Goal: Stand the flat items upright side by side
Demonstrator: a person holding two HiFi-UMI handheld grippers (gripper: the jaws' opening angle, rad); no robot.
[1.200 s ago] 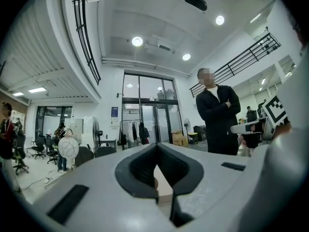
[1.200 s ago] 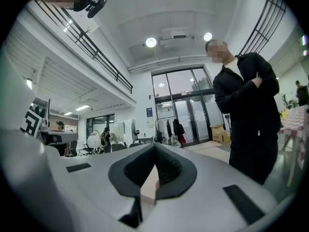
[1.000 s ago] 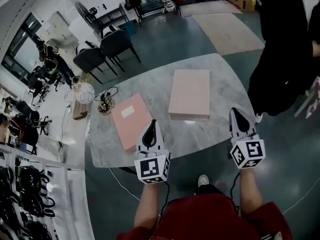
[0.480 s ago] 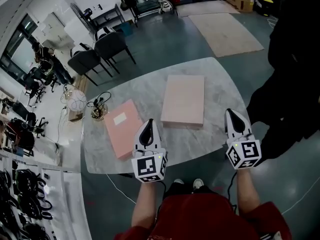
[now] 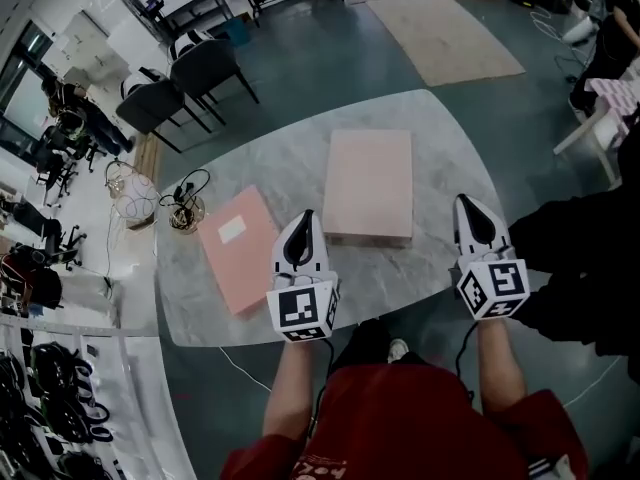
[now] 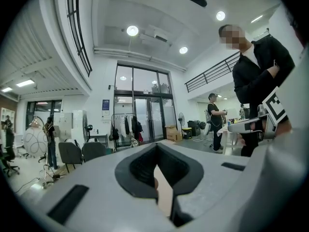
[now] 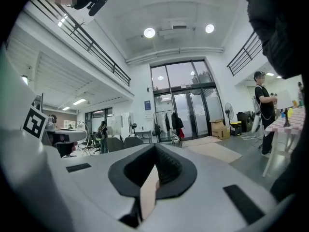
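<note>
Pink folder (image 5: 240,250), white label up, lies flat at the left of the marble tabletop (image 5: 440,158), its near corner close to the rim. Just right of it, the left gripper (image 5: 305,218) has edged forward over the near edge, jaws closed on nothing. A thicker pink box (image 5: 368,180) lies flat at centre, with bare marble on either side for standing both items. The right gripper (image 5: 466,208), jaws likewise shut and empty, has drawn up by the box's near right corner. A bystander in black (image 5: 585,268) crowds the right side. Neither item is upright yet.
</note>
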